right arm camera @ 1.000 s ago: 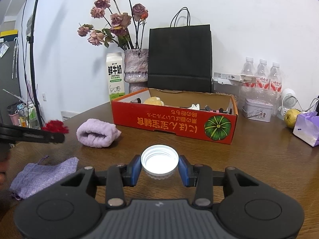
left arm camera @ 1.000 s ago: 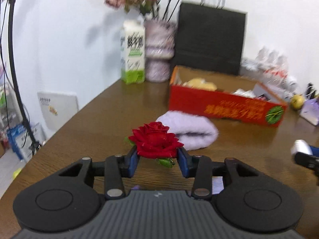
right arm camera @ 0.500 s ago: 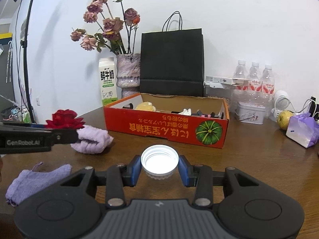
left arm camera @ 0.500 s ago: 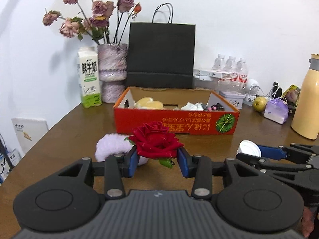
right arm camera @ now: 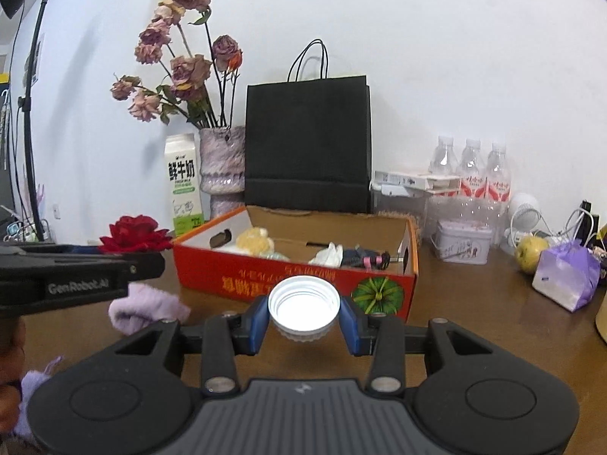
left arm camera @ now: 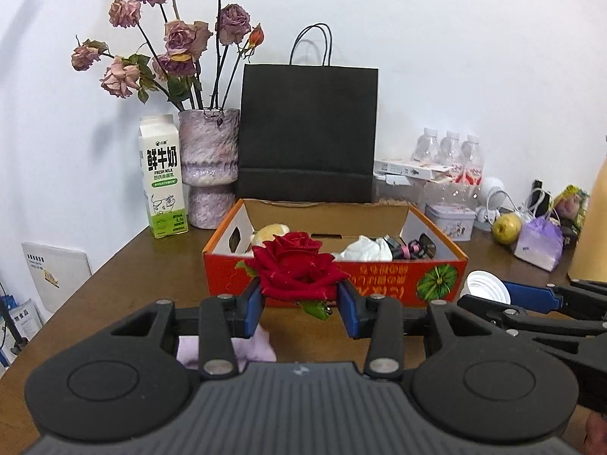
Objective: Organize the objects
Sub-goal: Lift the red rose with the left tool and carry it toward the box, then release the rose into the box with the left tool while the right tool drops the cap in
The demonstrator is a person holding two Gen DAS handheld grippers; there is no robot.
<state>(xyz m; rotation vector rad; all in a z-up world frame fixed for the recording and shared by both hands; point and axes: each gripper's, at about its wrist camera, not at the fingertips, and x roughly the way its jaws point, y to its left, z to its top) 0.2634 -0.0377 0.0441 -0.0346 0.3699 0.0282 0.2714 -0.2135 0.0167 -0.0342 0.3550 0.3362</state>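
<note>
My left gripper point(left arm camera: 299, 305) is shut on a red rose point(left arm camera: 297, 267) and holds it above the table, just in front of the orange cardboard box point(left arm camera: 379, 282). My right gripper point(right arm camera: 303, 324) is shut on a white bottle cap point(right arm camera: 303, 305), also near the box's front wall point(right arm camera: 246, 280). The cap shows at the right of the left wrist view point(left arm camera: 483, 286), and the rose at the left of the right wrist view point(right arm camera: 134, 233). The box holds a yellow item point(right arm camera: 256, 240), crumpled white paper point(left arm camera: 366, 248) and small dark things.
A rolled purple towel point(right arm camera: 146, 309) lies on the wooden table below the left gripper; a purple pouch point(right arm camera: 32, 385) is at the near left. Behind the box stand a milk carton point(left arm camera: 163, 185), a vase of dried roses point(left arm camera: 210, 167), a black paper bag point(left arm camera: 307, 136), water bottles point(right arm camera: 470, 174), a tin point(right arm camera: 463, 242) and a pear point(right arm camera: 531, 252).
My left gripper has swung right and forward with the rose, from over the towel to face the box. The right gripper has moved closer to the box with the cap.
</note>
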